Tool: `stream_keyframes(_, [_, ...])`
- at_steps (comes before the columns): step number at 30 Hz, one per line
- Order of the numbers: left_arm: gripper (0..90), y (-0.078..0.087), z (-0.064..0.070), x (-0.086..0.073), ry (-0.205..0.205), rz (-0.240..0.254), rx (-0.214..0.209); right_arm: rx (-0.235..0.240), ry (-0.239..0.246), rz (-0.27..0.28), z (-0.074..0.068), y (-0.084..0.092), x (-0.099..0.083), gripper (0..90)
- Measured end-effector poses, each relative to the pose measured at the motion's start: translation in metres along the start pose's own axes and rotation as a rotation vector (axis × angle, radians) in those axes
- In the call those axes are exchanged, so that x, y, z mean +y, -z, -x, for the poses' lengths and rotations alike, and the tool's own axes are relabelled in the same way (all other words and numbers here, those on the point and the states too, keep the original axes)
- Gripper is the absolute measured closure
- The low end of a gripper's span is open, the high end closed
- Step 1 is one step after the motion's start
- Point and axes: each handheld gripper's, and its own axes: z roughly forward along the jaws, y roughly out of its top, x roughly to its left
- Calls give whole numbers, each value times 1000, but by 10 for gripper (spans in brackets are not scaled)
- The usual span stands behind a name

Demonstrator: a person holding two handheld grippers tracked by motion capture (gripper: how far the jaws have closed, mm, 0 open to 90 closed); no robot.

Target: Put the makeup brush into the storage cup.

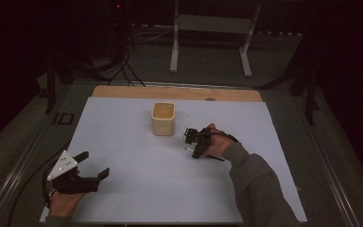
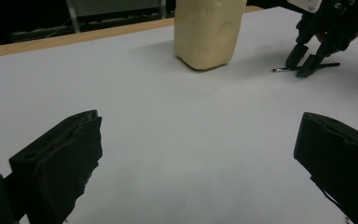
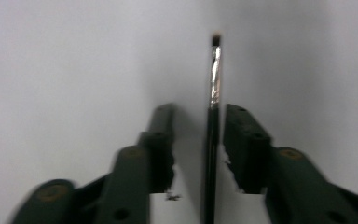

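Lying flat on the white table sheet, a thin black brush sits between the right gripper's jaws, which stand slightly apart, unclamped. Just beside stands a cream cup. The left gripper rests near the table's front-left corner, jaws wide apart and empty.

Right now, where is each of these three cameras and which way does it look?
High view: above the table's near side, looking forward and down on the white sheet; hands and forearms show.
Left gripper view: rides the left gripper, looking across the table at the cream cup; open fingers show.
Right gripper view: looks along its fingers, straddling a paintbrush.
Shared: the paintbrush.
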Motion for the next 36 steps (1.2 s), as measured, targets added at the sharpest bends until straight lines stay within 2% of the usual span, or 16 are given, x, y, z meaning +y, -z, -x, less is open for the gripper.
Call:
stream_keyframes(4, [18, 0, 0, 0, 1, 0, 0, -7, 44, -30, -6, 1, 1, 835])
stream_keyframes(5, [17, 0, 0, 0, 0, -1, 0, -12, 62, -39, -9, 0, 2, 849])
stream_keyframes(7, [18, 0, 0, 0, 1, -4, -1, -25, 72, -55, -12, 0, 3, 850])
stream_keyframes(10, [18, 0, 0, 0, 0, -2, -1, -16, 70, -71, -11, 1, 4, 852])
stream_keyframes(12, [18, 0, -1, 0, 3, -4, -1, -12, 77, -67, -10, 1, 3, 853])
stream_keyframes(16, [18, -1, 0, 0, 3, -6, -2, -14, 61, -66, -8, 2, 0, 853])
stream_keyframes(22, [18, -1, 0, 0, 4, -7, -1, -19, 51, -23, -6, 12, -3, 854])
stream_keyframes(30, [18, -2, 0, -1, 5, -8, -1, -24, 40, 9, -4, 20, -6, 854])
stream_keyframes(36, [18, -2, 0, -1, 5, -9, 0, -26, 35, 59, -4, 29, -7, 856])
